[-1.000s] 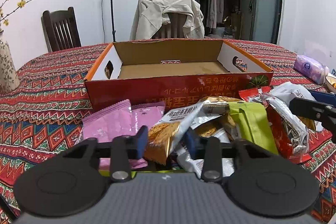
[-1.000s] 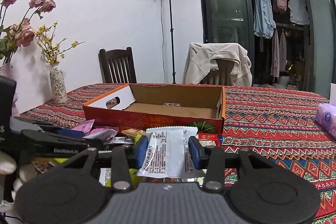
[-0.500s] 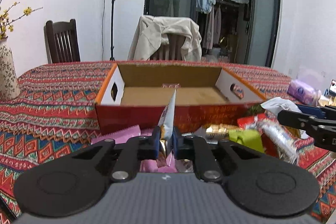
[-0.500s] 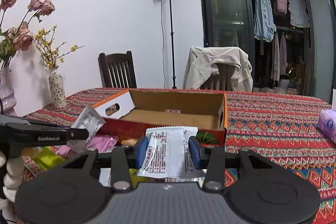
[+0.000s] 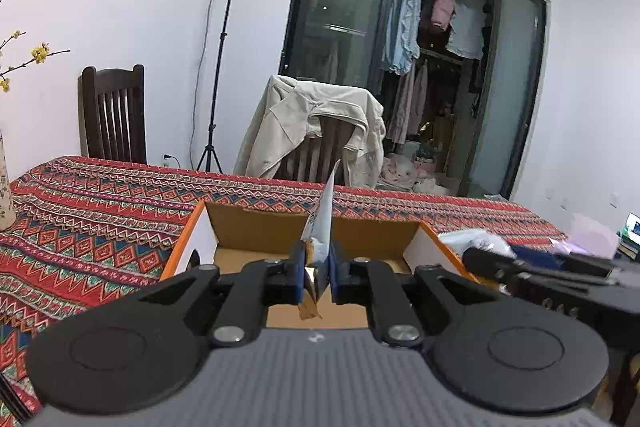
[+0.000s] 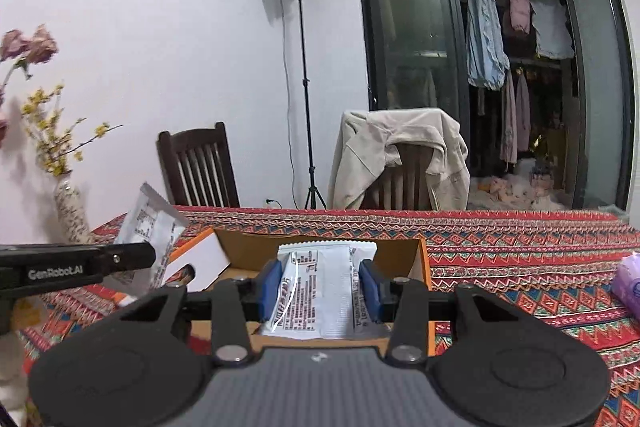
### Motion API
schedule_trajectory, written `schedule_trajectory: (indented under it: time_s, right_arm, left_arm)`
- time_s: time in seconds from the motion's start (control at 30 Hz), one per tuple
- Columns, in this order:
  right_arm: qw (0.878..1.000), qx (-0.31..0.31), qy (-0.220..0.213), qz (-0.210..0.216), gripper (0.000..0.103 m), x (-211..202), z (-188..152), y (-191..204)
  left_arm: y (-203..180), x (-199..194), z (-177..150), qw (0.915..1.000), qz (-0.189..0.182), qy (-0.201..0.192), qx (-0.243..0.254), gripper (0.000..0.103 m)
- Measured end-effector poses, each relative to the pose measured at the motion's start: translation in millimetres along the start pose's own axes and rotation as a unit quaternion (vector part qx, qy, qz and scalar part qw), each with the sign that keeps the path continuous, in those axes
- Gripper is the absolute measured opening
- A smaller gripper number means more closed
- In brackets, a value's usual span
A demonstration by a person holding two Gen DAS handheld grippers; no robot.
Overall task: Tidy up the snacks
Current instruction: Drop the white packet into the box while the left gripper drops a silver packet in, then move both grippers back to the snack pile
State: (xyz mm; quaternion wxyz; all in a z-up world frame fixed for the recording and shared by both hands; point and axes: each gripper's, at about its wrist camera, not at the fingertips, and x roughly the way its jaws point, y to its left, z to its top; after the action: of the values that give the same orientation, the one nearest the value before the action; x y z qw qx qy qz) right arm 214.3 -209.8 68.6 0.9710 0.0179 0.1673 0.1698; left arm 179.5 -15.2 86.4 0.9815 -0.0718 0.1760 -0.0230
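My left gripper (image 5: 316, 277) is shut on a thin white and gold snack packet (image 5: 320, 227), held edge-on and standing up above the open cardboard box (image 5: 256, 227). In the right wrist view that same snack packet (image 6: 150, 227) shows at the left, held by the left gripper (image 6: 132, 259). My right gripper (image 6: 319, 287) is shut on a flat white snack packet (image 6: 316, 291) with black print, held over the near side of the cardboard box (image 6: 422, 259). In the left wrist view, the right gripper (image 5: 540, 269) reaches in from the right.
A patterned red tablecloth (image 5: 100, 211) covers the table. Behind it stand a dark wooden chair (image 5: 112, 115), a chair draped with a beige jacket (image 5: 316, 131) and a light stand (image 5: 224, 47). A vase with flowers (image 6: 68, 203) is at the left; a purple tissue pack (image 6: 628, 283) at the right.
The left gripper closed on the snack packet and lifted it from the pile up over the box. The right gripper carried its white packet up and toward the box.
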Motion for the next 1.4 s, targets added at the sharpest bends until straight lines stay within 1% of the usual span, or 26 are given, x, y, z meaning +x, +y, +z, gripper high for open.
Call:
schedule_trajectory:
  time_s: [0.2, 0.37, 0.43, 0.6, 0.67, 0.7, 0.73, 0.77, 0.8, 0.83, 0.87, 0.9, 0.93, 1.0, 1.2, 1.3, 1.4]
  right_arm:
    - [0.999, 0.024, 0.025, -0.012, 0.042, 40.7, 1.1, -5.5]
    - [0.999, 0.028, 0.037, -0.019, 0.042, 59.6, -8.0, -10.6]
    - [0.998, 0.030, 0.046, -0.022, 0.042, 64.3, -11.4, -12.9]
    - [0.997, 0.028, 0.066, -0.026, 0.045, 72.7, -17.5, -13.3]
    - [0.997, 0.028, 0.067, -0.026, 0.045, 72.0, -18.9, -14.0]
    - [0.997, 0.029, 0.067, -0.027, 0.051, 71.3, -19.0, -14.8]
    - [0.997, 0.031, 0.065, -0.026, 0.064, 70.3, -19.4, -15.1]
    - [0.997, 0.034, 0.064, -0.026, 0.071, 68.8, -19.6, -14.8]
    - [0.997, 0.036, 0.060, -0.025, 0.083, 66.5, -20.2, -15.1]
    - [0.997, 0.038, 0.056, -0.025, 0.090, 64.6, -20.4, -15.8]
    - [0.997, 0.040, 0.053, -0.024, 0.092, 62.8, -20.9, -16.5]
    - [0.997, 0.043, 0.052, -0.023, 0.098, 61.9, -21.0, -17.7]
    - [0.997, 0.045, 0.050, -0.024, 0.103, 60.9, -21.4, -18.0]
    - [0.998, 0.048, 0.044, -0.024, 0.103, 58.3, -22.4, -19.3]
    - [0.998, 0.058, 0.028, -0.023, 0.103, 48.9, -23.2, -24.3]
    - [0.998, 0.054, 0.017, -0.021, 0.103, 44.7, -20.5, -22.2]
    - [0.999, 0.044, 0.012, -0.027, 0.103, 40.6, -14.0, -16.5]
  left_arm:
    - [3.9, 32.0, 3.2, 0.9995, 0.022, 0.002, -0.021, 0.012]
    - [17.1, 56.7, -5.8, 0.9986, 0.036, 0.007, -0.038, 0.012]
    - [21.7, 64.5, -9.5, 0.9983, 0.039, 0.015, -0.040, 0.012]
    - [27.3, 66.9, -14.6, 0.9983, 0.036, 0.023, -0.040, 0.013]
    - [27.7, 64.2, -15.9, 0.9985, 0.035, 0.018, -0.038, 0.015]
    - [28.1, 62.9, -16.4, 0.9985, 0.034, 0.016, -0.039, 0.023]
    - [28.3, 60.7, -16.9, 0.9986, 0.032, 0.013, -0.041, 0.036]
    - [28.6, 58.0, -17.6, 0.9986, 0.031, 0.008, -0.043, 0.046]
    - [28.5, 54.8, -17.6, 0.9984, 0.035, 0.002, -0.045, 0.067]
    - [28.7, 51.2, -17.9, 0.9980, 0.041, -0.006, -0.046, 0.088]
    - [28.7, 47.4, -18.1, 0.9975, 0.049, -0.017, -0.048, 0.096]
    - [28.8, 43.7, -18.4, 0.9966, 0.058, -0.030, -0.051, 0.103]
    - [28.8, 41.4, -18.3, 0.9957, 0.065, -0.039, -0.053, 0.103]
    - [29.2, 39.2, -17.9, 0.9956, 0.064, -0.041, -0.055, 0.103]
    - [28.5, 42.1, -15.9, 0.9957, 0.066, -0.030, -0.059, 0.103]
    - [25.9, 39.3, -11.3, 0.9959, 0.062, -0.034, -0.057, 0.103]
    - [23.4, 33.3, -7.6, 0.9954, 0.069, -0.039, -0.054, 0.103]
